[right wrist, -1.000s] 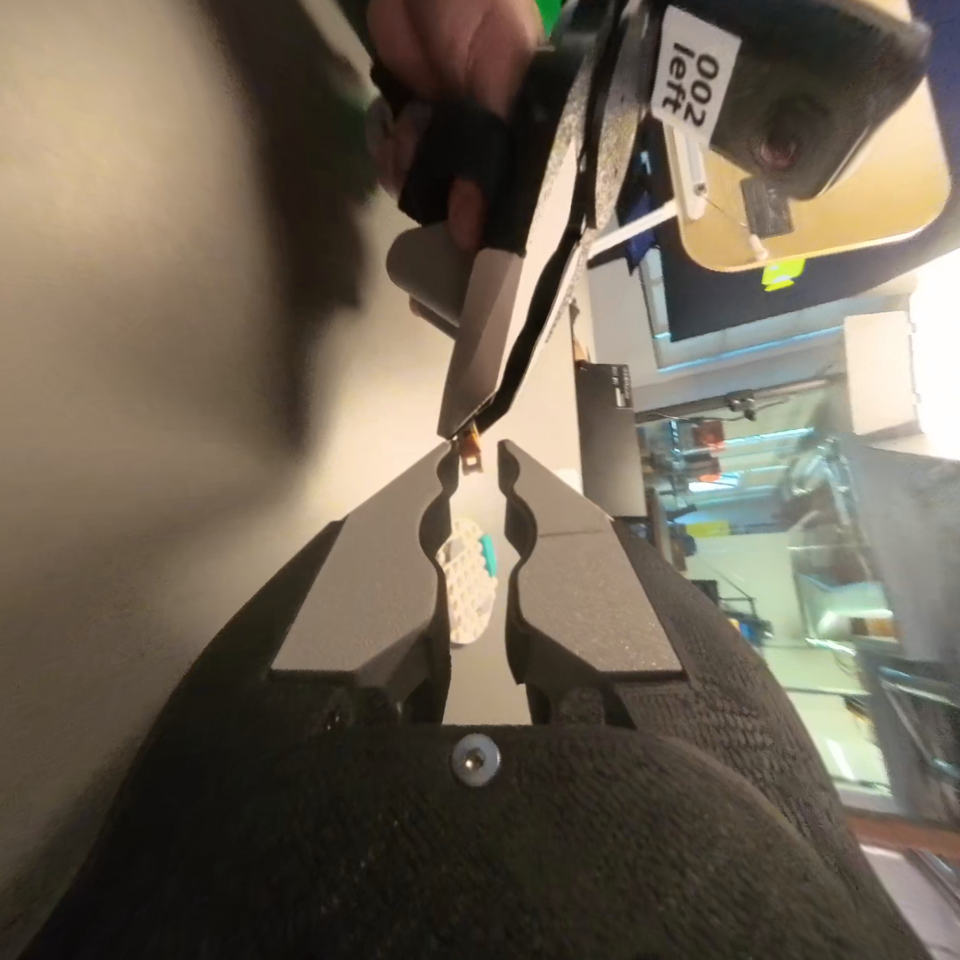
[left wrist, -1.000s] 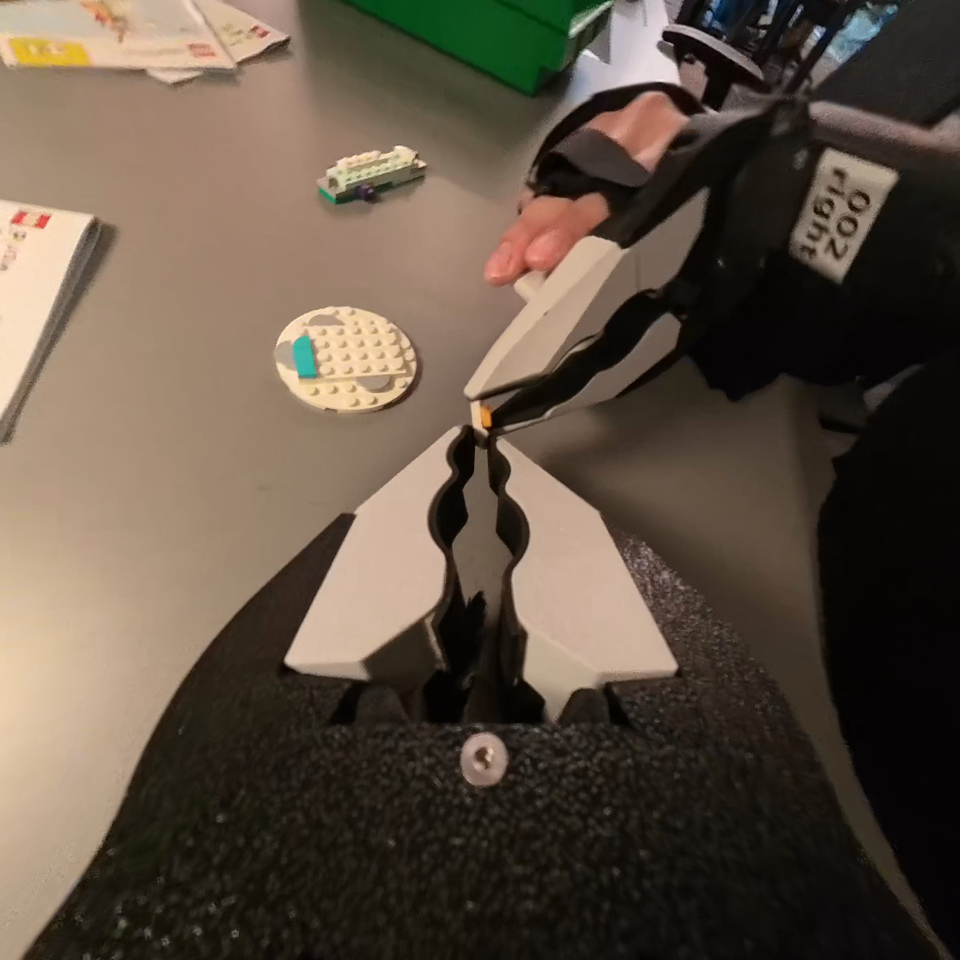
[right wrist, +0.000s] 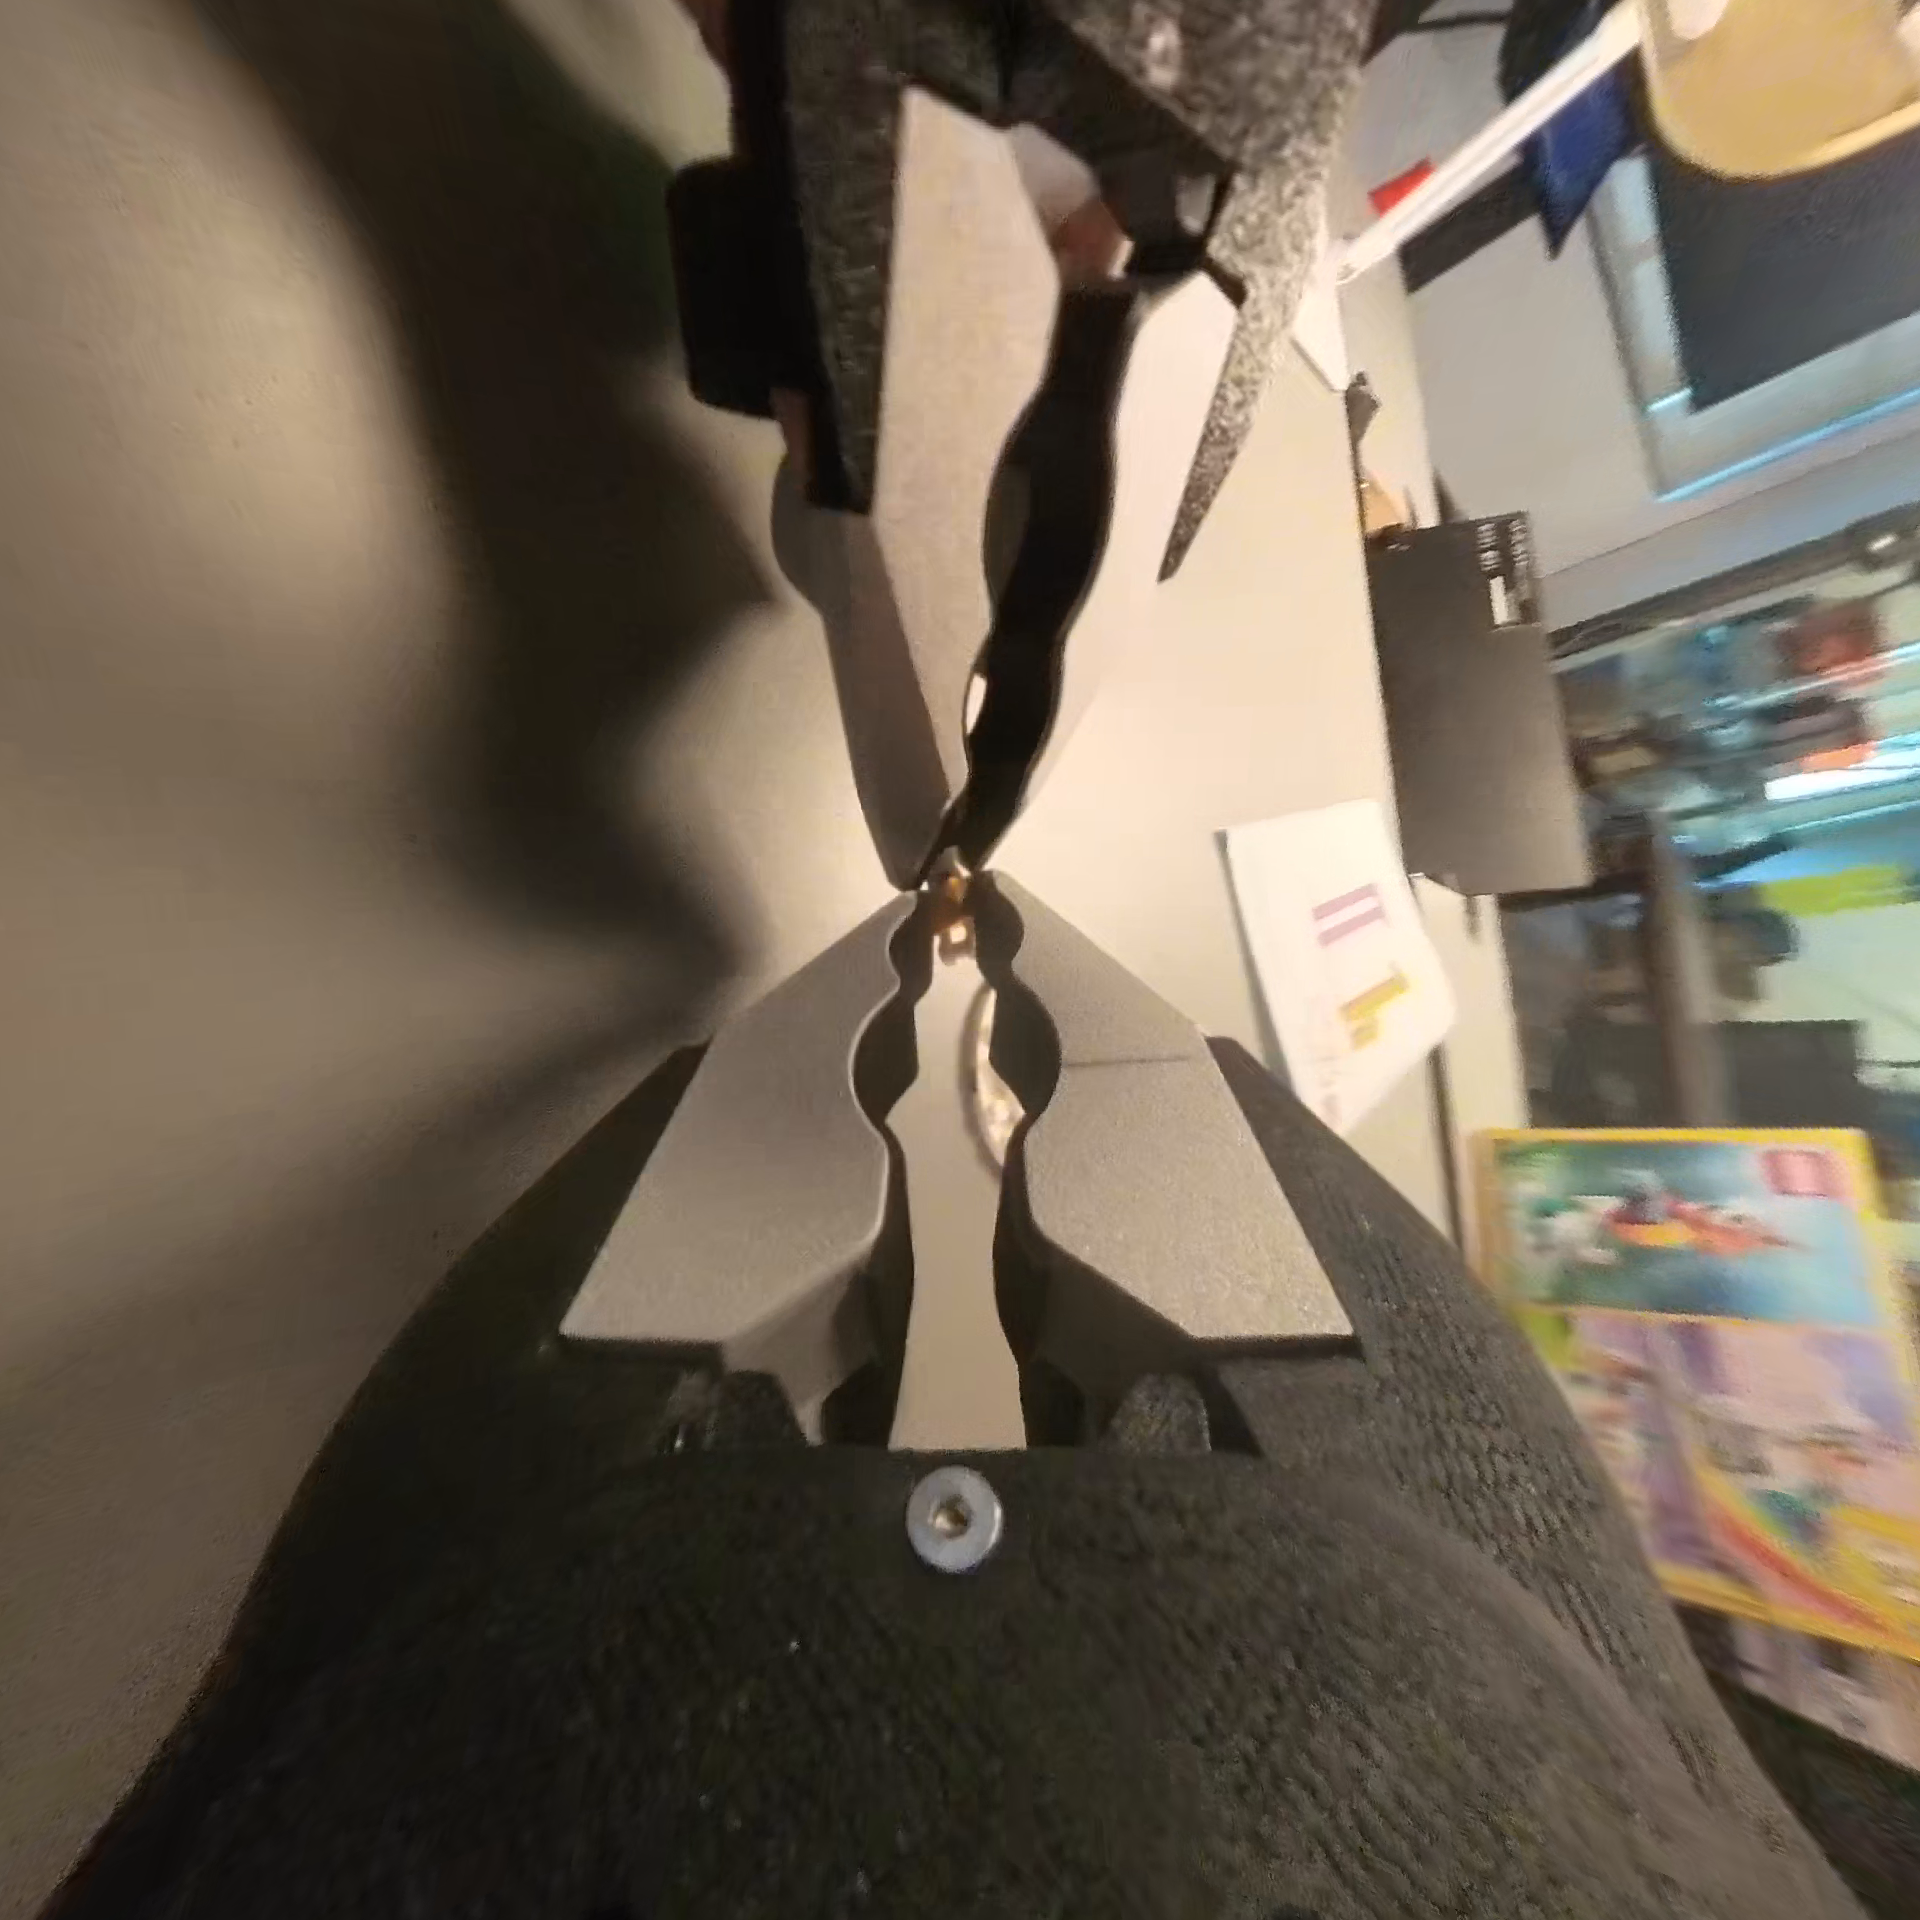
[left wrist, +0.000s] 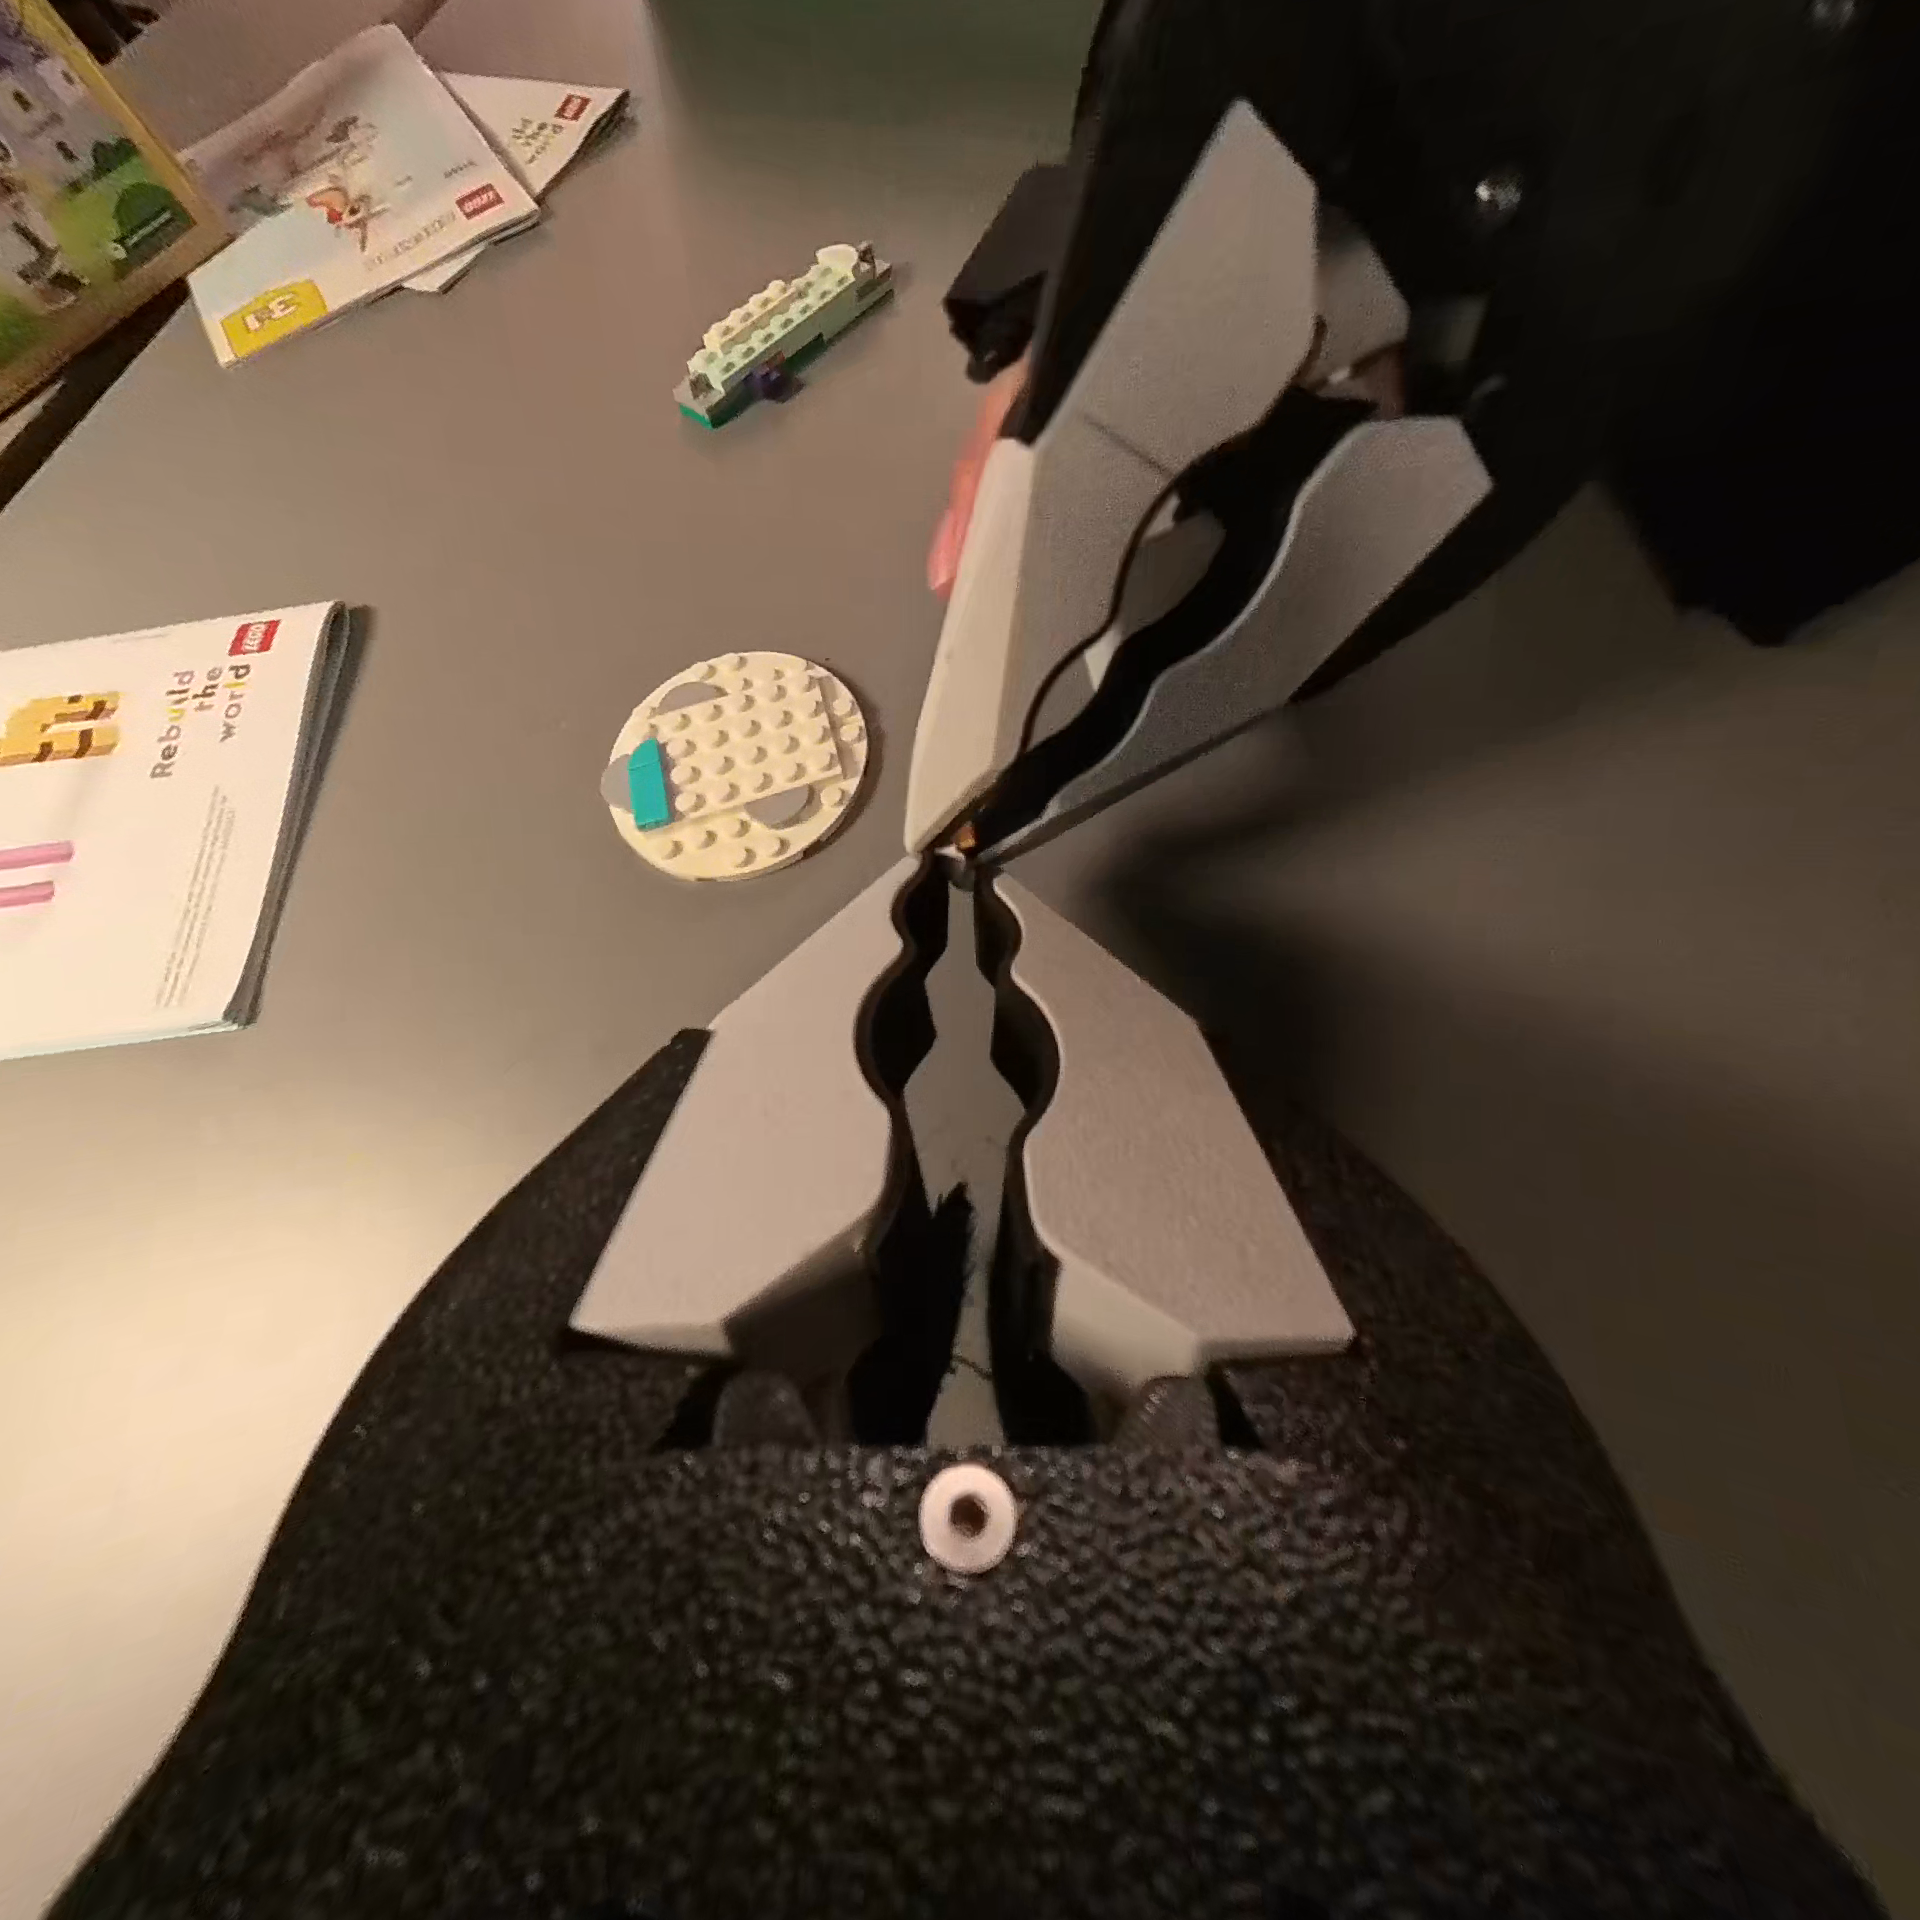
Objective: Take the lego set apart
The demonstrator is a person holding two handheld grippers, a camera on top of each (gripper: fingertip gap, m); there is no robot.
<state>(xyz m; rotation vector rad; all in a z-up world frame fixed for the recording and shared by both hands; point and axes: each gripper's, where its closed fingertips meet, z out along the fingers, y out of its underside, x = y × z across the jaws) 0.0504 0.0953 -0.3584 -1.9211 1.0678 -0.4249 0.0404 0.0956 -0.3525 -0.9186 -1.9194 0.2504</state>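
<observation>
The left gripper [left wrist: 954,871] and right gripper [right wrist: 951,902] meet tip to tip above the grey table [left wrist: 499,540], both clenched on one tiny lego piece [right wrist: 952,914], orange and white. Just left of the left gripper's tips lies the round cream plate [left wrist: 740,765] bearing a teal tile [left wrist: 646,785]. Farther ahead sits a pale-green brick assembly [left wrist: 784,335]; instruction booklets [left wrist: 166,821] lie left.

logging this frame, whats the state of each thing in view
left gripper: shut on tiny lego piece
right gripper: shut on the same piece, tip to tip
round cream plate: flat on table, teal tile still attached
pale green build: on table, still assembled
booklets: closed
</observation>
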